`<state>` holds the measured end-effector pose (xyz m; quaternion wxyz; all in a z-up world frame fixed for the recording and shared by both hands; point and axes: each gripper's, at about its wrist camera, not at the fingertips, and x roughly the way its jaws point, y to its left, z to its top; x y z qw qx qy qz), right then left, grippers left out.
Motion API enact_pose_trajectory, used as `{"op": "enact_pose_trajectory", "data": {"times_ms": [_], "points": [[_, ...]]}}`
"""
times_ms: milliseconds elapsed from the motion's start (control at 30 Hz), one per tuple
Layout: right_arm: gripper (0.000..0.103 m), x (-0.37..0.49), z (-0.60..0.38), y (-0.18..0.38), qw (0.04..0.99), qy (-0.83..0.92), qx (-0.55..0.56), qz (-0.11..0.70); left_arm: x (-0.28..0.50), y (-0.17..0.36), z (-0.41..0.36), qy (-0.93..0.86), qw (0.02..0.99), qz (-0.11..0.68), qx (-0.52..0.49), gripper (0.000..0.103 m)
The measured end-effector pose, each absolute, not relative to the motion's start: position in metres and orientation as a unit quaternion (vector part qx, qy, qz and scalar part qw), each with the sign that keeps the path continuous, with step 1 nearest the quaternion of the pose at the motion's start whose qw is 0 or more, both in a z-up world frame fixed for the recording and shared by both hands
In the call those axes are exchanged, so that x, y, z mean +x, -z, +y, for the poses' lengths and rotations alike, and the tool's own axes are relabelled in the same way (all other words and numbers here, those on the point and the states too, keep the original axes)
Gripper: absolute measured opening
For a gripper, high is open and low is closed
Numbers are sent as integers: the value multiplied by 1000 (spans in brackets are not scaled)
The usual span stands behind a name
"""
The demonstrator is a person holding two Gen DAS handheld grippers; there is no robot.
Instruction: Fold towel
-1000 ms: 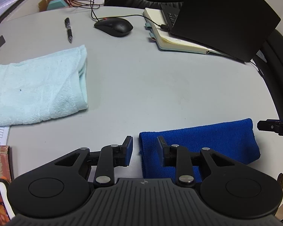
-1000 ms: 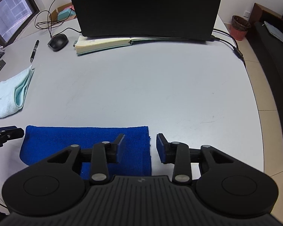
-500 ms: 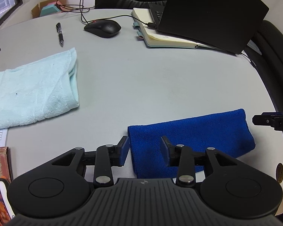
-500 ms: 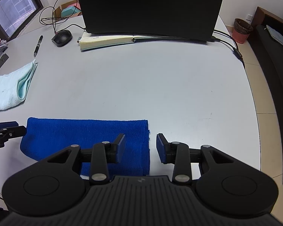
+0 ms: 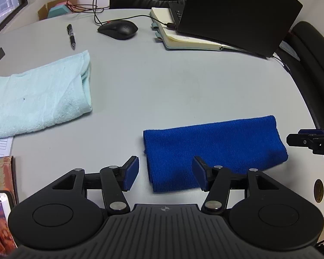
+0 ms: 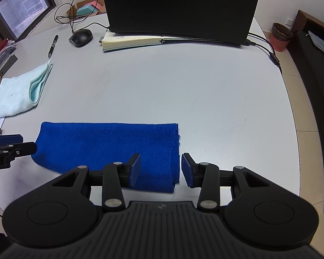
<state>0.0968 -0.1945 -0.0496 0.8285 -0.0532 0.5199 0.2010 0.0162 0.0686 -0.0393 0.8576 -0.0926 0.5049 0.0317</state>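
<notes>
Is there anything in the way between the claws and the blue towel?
No, nothing visible. The left claw and right claw are open, each at one near corner of the blue towel. The light towel, pen and mouse lie farther off.

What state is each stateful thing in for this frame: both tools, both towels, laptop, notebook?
Left tool: open, straddling the blue towel's near corner.
Right tool: open, straddling the opposite near corner.
Blue towel: folded into a strip, flat on the table.
Light towel: folded, lying flat.
Laptop: lid open.
Notebook: open, under the laptop.
</notes>
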Motion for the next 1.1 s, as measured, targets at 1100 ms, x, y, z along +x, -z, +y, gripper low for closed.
{"op": "enact_pose_trajectory", "data": {"times_ms": [1100], "points": [[63, 34, -202, 36, 837, -201, -48, 506, -32, 20, 39, -42, 868, 492, -39, 94]]}}
